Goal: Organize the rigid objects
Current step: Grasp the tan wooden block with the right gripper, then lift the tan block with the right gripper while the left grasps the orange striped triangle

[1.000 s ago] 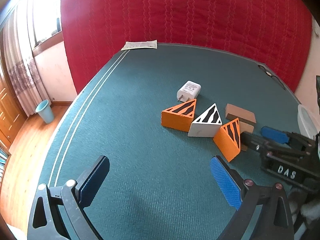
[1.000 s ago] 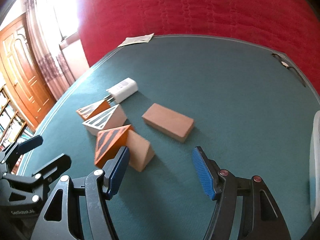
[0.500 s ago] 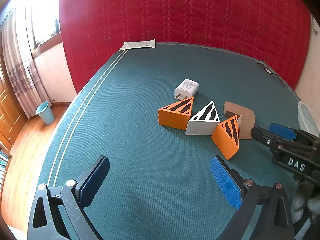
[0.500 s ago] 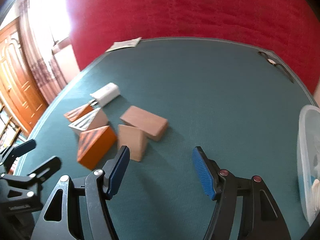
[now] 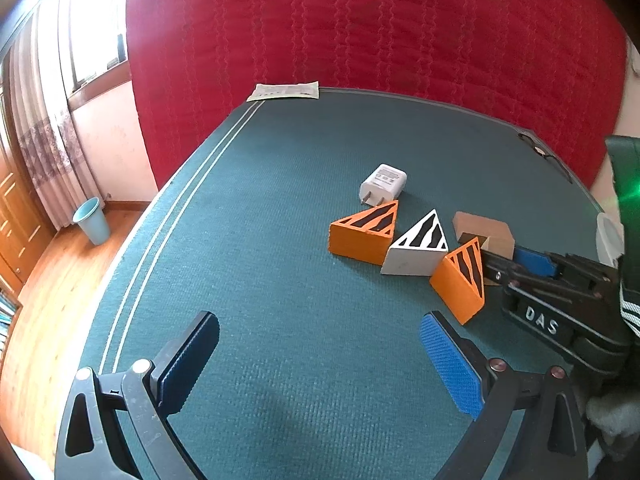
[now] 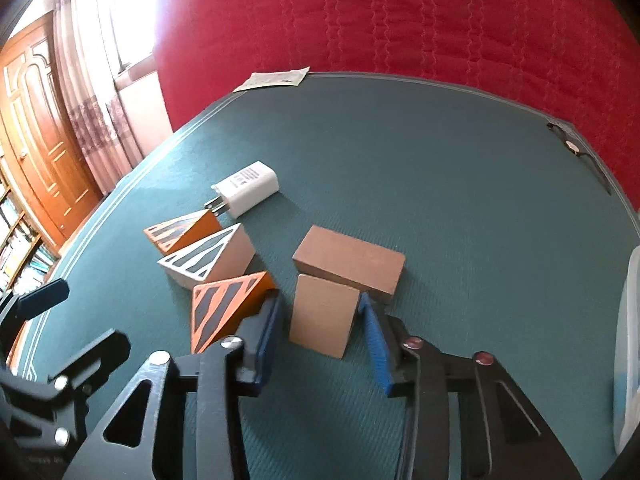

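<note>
My left gripper [image 5: 320,364] hangs spread wide over bare green carpet-covered worktop [image 5: 260,200] at the near left, holding nothing.

Going rightward across the worktop, the things to sort lie in a loose cluster: a white plastic plug adapter [image 6: 248,188] at the far left of the group, then the orange wedge with black stripes [image 6: 182,230], the white wedge with black stripes [image 6: 212,256] just beside it, and a second orange striped wedge [image 6: 224,304] nearest me, which touches or very nearly touches my right gripper's left finger. Right of these stands the plain tan wooden wedge [image 6: 322,318], leaning against or just touching the flat tan rectangular block [image 6: 352,264] behind it.

My right gripper [image 6: 322,320] straddles that tan wedge and its jaws are closing on it. The blue pad on the right looks to meet its edge, while a thin gap seems to remain on the left, so I judge the grasp not quite made.

The step in hand, as I read it, is picking up the tan wedge. Next I need to finish the squeeze squarely on its flat sides, then lift straight up so I disturb neither the rectangular block nor the neighbouring orange wedge. At the far right edge sits a pale plastic container [image 6: 628,344], perhaps the destination, though I cannot be sure.
</note>
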Motion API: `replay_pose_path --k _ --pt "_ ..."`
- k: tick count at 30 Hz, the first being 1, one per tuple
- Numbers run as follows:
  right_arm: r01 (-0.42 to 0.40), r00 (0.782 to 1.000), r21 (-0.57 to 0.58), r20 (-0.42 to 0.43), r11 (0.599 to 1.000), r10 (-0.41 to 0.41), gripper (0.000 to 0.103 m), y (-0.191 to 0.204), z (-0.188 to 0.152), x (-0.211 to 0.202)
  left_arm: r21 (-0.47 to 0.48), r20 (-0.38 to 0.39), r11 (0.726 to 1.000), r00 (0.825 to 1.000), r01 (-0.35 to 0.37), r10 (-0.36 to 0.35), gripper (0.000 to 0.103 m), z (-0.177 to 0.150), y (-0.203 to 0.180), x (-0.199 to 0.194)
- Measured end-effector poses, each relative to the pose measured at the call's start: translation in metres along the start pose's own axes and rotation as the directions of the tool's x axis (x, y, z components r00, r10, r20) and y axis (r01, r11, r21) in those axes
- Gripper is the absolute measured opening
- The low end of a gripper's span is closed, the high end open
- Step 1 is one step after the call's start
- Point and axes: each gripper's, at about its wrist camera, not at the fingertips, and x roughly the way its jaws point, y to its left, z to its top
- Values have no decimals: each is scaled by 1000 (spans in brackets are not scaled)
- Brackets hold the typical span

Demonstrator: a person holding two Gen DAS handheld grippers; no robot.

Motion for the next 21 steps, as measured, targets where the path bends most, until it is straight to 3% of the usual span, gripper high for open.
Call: replay_pose_path --k 21 --pt "-29 1000 49 11 998 29 35 -38 -22 -23 89 11 996 1000 12 -13 102 12 -48 11"
